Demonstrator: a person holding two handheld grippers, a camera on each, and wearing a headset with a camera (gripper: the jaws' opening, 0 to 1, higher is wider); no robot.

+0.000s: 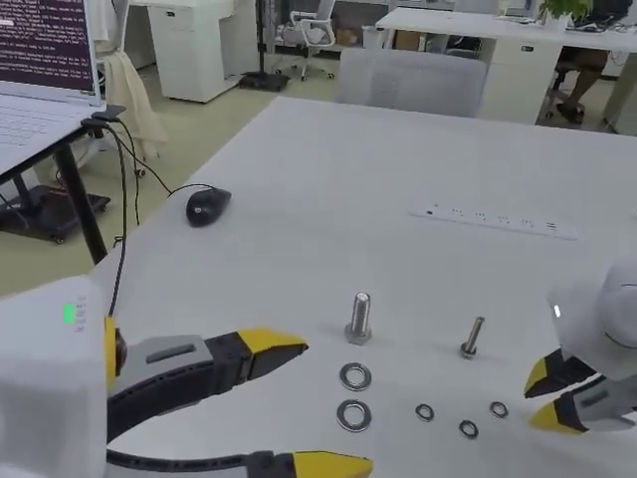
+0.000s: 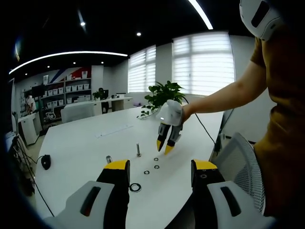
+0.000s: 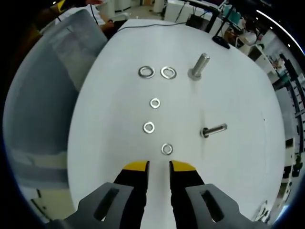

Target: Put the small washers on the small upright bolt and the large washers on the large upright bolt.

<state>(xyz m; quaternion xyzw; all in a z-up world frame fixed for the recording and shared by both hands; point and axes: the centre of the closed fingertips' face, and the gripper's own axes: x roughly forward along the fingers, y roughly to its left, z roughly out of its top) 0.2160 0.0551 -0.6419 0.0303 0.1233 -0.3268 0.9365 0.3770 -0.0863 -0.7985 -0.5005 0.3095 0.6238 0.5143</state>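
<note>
On the white table [image 1: 299, 199] the large bolt [image 1: 360, 317] and the small bolt [image 1: 473, 337] stand upright with bare shanks. Two large washers [image 1: 355, 376] [image 1: 353, 414] lie flat in front of the large bolt. Three small washers [image 1: 425, 411] [image 1: 468, 428] [image 1: 499, 408] lie in front of the small bolt. My left gripper [image 1: 323, 406] is open wide, left of the large washers, with nothing between its fingers. My right gripper [image 3: 159, 166] is open by a narrow gap and empty, just short of the nearest small washer [image 3: 167, 149]. It hovers right of the small washers [image 1: 545, 396].
A black mouse [image 1: 208, 205] with its cable lies at the back left, and a white power strip [image 1: 495, 221] at the back right. A laptop [image 1: 40, 70] stands on a stand off the left edge. A grey chair [image 1: 413, 85] is behind the table.
</note>
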